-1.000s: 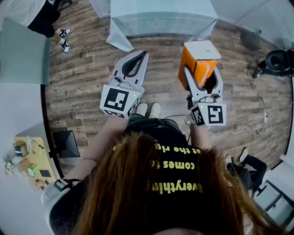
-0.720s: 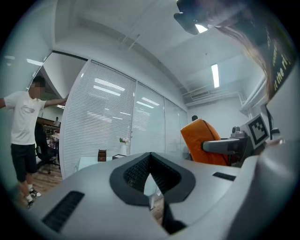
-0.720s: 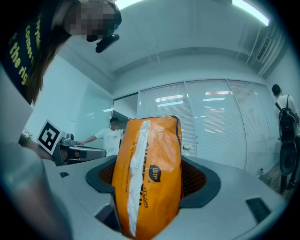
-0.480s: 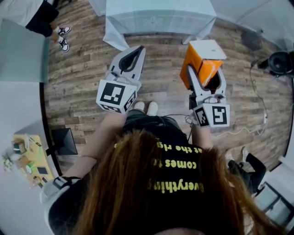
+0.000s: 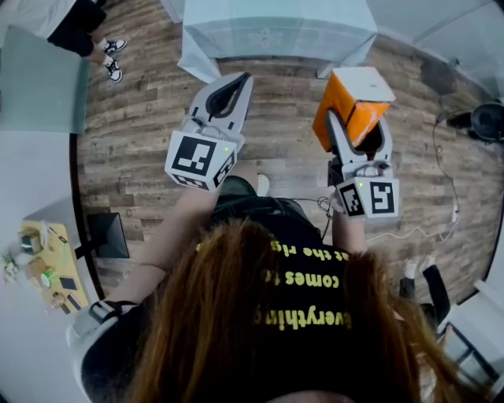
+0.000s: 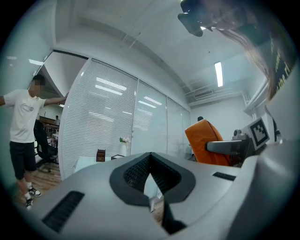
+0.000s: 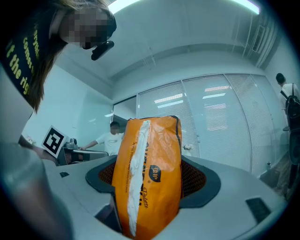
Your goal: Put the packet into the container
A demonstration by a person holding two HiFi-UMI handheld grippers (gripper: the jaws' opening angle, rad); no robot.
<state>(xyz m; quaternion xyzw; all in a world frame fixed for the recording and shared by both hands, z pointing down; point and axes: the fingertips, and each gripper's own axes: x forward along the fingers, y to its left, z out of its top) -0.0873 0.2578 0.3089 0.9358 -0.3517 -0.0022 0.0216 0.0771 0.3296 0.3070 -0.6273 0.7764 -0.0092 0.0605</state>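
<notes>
The packet [image 5: 356, 94], orange with a white seam, is pinched upright between the jaws of the right gripper [image 5: 359, 134]. In the right gripper view it fills the gap between the jaws, and its top stands clear above them. The jaws of the left gripper [image 5: 239, 82] are pressed together with nothing between them, as is shown in the left gripper view. No container can be made out in any view, so the step in hand is judged to be the carry toward the cloth-covered tabletop [image 5: 276, 35] ahead. For this to be done well, the grip should be kept firm and even, since a soft, puffy bag may be expected to slip or buckle if squeezed unevenly. The packet is best held upright until the container's mouth is found and then lowered in before the jaws are spread. The left gripper could be held aside, or used to steady the container should it prove light. Open wooden floor [image 5: 142, 134] lies between the person and the tabletop. The hanging corner of the cloth [image 5: 201, 67], just ahead of the left gripper, should be cleared. A bystander [image 5: 79, 20] is seen well apart at the far left, and dark equipment [image 5: 482, 120] stands well apart at the right, so ample room is judged to be left on both sides.
</notes>
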